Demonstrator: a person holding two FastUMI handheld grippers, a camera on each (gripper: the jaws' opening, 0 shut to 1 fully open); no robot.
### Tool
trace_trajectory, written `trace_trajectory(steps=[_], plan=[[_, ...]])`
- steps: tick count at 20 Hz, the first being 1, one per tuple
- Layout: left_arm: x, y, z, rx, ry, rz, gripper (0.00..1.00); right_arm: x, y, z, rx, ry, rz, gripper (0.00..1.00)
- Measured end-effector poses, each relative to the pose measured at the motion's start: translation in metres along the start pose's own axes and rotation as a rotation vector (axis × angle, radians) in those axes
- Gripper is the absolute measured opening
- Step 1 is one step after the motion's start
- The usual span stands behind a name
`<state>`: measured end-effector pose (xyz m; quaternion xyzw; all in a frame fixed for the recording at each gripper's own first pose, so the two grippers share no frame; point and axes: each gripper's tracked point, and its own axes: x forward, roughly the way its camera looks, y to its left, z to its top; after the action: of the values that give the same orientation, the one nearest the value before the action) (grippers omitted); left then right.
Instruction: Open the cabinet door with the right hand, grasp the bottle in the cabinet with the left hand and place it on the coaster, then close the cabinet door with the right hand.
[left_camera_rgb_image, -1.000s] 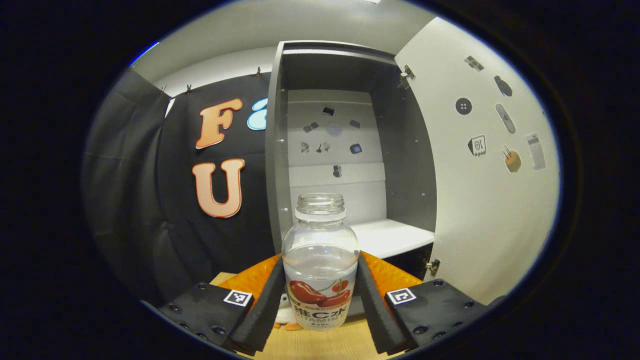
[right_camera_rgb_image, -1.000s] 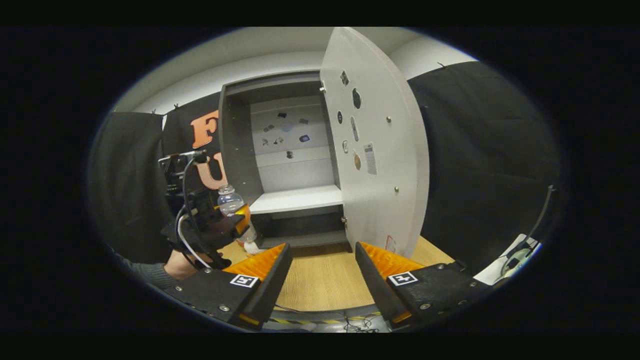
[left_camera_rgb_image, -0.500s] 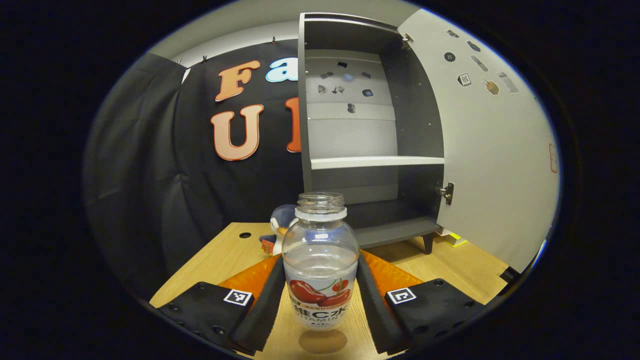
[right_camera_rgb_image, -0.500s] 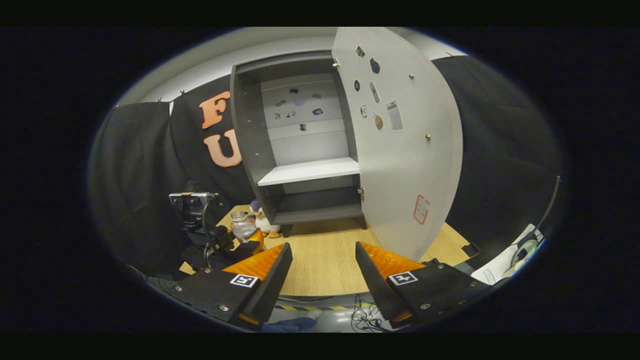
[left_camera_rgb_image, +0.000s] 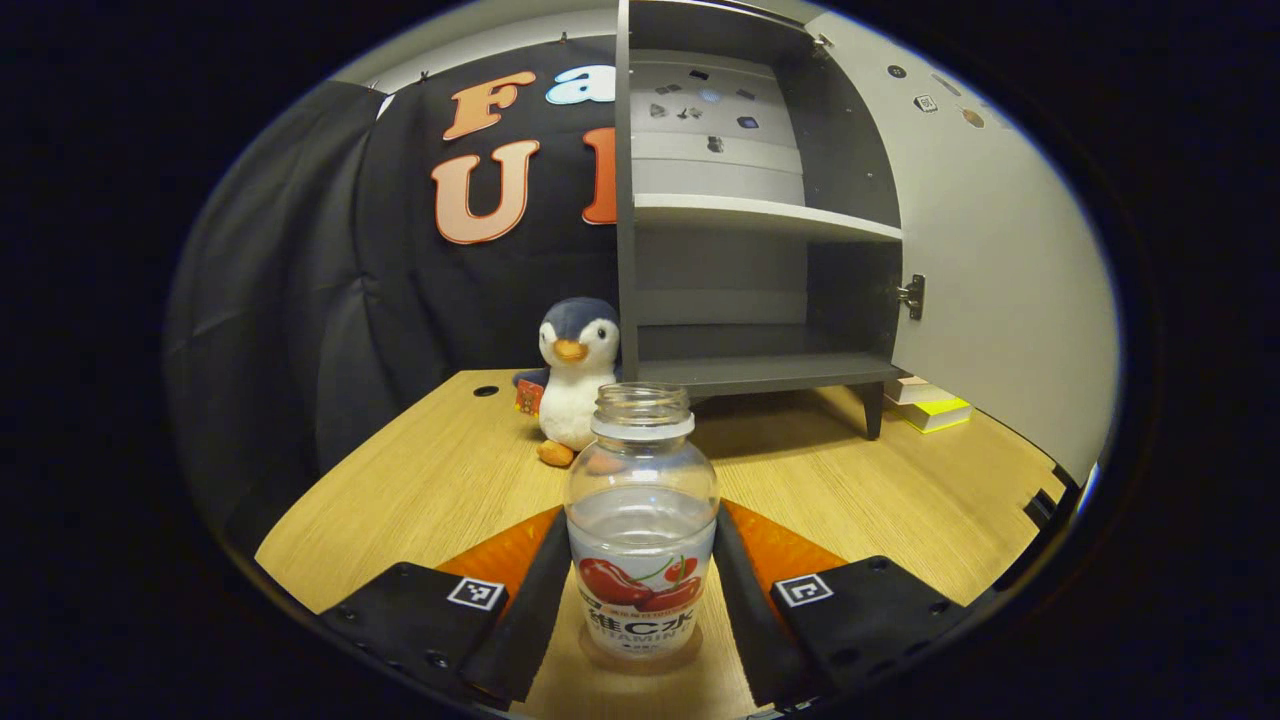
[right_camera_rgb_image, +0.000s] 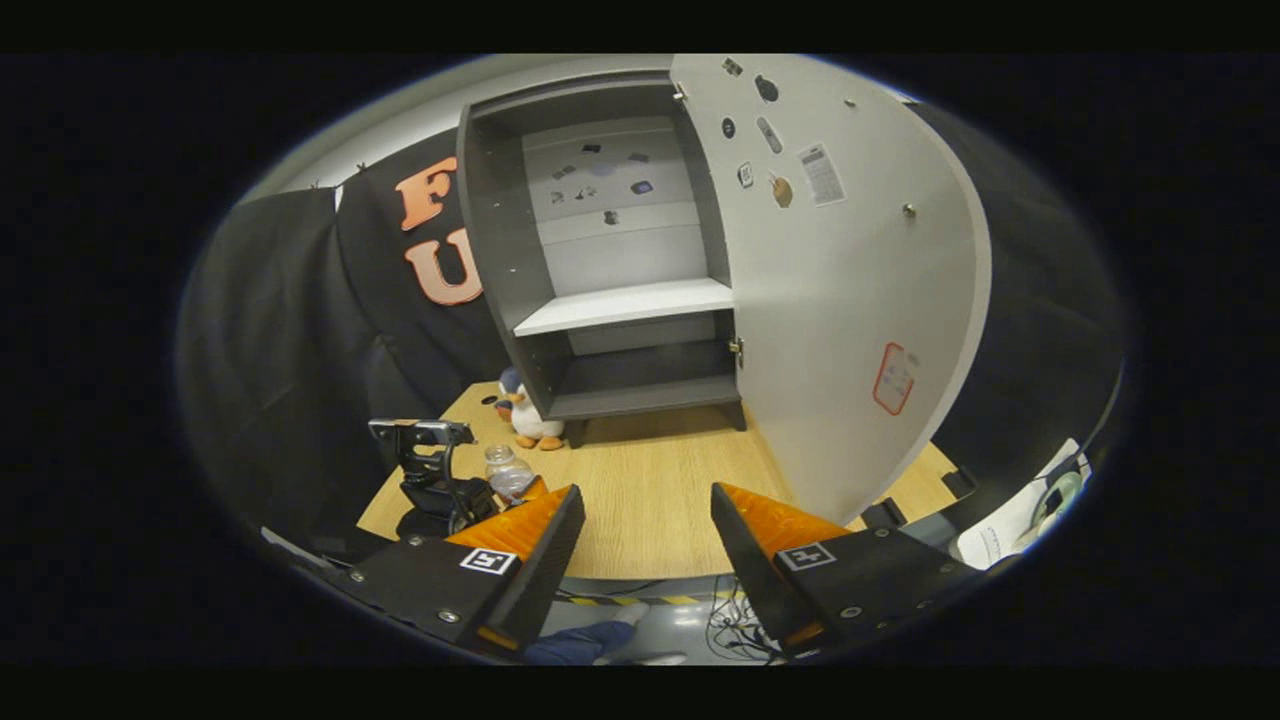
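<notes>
A clear uncapped bottle (left_camera_rgb_image: 640, 560) with a cherry label stands upright between the fingers of my left gripper (left_camera_rgb_image: 640, 520), which is shut on it, low over the wooden table (left_camera_rgb_image: 420, 490). The base of the bottle reaches table level, and whatever lies under it is hidden. The grey cabinet (left_camera_rgb_image: 760, 215) stands behind with its pale door (left_camera_rgb_image: 1000, 250) swung wide. In the right gripper view, my right gripper (right_camera_rgb_image: 640, 540) is open at the table's front edge. The bottle (right_camera_rgb_image: 508, 472) and left gripper (right_camera_rgb_image: 440, 480) are at its left, and the open cabinet door (right_camera_rgb_image: 850, 280) is ahead.
A plush penguin (left_camera_rgb_image: 575, 375) sits on the table left of the cabinet's foot. Yellow and white books (left_camera_rgb_image: 930, 405) lie beside the cabinet under the door. Cables (right_camera_rgb_image: 735, 625) hang below the table's front edge.
My left gripper has carried the bottle down from shelf height to the table surface. My right gripper has drawn back from the cabinet, still open.
</notes>
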<state>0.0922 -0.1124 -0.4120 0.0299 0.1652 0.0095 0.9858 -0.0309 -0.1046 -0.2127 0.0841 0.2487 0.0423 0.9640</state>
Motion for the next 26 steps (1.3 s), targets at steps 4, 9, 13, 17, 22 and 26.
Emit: trace_trajectory(steps=[4,9,13,17,22,26], plan=[[0.0,0.001,0.001,0.009,-0.021,0.001,0.84,0.003,0.002,-0.003,-0.007,0.022,0.005,0.8],[-0.012,0.002,-0.007,-0.017,0.015,0.022,0.85,0.003,0.009,-0.001,0.004,0.023,0.013,0.81],[-0.016,0.004,-0.035,-0.08,0.098,0.013,0.92,-0.001,0.012,-0.01,0.007,0.04,0.02,0.81],[-0.019,0.001,-0.028,-0.085,0.069,-0.001,0.96,-0.004,0.008,-0.013,0.024,0.042,0.023,0.81],[-0.019,0.001,-0.021,-0.057,0.046,-0.002,0.96,-0.006,0.009,-0.012,0.04,0.039,0.034,0.81],[-0.021,0.006,-0.014,-0.069,0.027,0.003,0.97,-0.005,0.01,-0.011,0.039,0.032,0.038,0.82]])
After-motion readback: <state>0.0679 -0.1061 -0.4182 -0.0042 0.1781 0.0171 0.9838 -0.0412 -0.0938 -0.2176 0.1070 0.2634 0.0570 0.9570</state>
